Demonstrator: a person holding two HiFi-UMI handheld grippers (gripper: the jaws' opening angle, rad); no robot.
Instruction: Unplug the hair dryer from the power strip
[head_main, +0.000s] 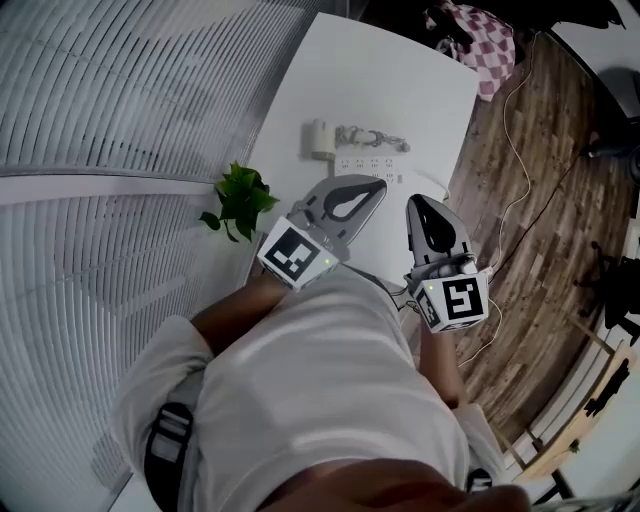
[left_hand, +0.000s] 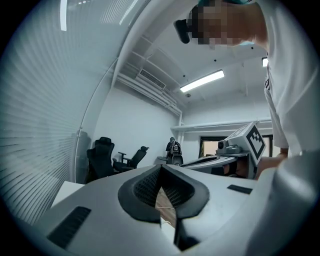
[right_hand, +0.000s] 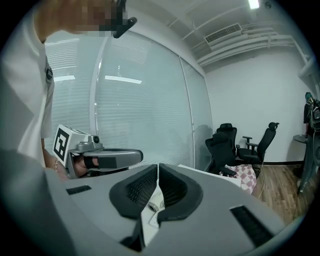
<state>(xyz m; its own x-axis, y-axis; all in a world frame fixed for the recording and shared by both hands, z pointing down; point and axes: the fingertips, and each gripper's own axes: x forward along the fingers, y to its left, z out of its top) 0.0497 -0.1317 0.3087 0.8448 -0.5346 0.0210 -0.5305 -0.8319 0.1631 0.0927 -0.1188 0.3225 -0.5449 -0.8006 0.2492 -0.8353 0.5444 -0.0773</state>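
Observation:
In the head view a white hair dryer (head_main: 320, 138) lies on the white table (head_main: 400, 80), with its bundled cord (head_main: 372, 137) to its right. A white power strip (head_main: 372, 166) lies just in front of them. From here I cannot tell whether a plug sits in it. Both grippers hover near my body, short of the strip. My left gripper (head_main: 380, 186) (left_hand: 161, 168) is shut with nothing between its pads. My right gripper (head_main: 416, 200) (right_hand: 158, 165) is also shut and empty. Each gripper shows in the other's view, side by side and level.
A small green plant (head_main: 240, 200) stands at the table's left edge beside the slatted glass wall. A checked cloth (head_main: 478, 42) lies past the table's far end. A thin cable (head_main: 515, 200) trails over the wooden floor on the right. Black office chairs (right_hand: 235, 145) stand further off.

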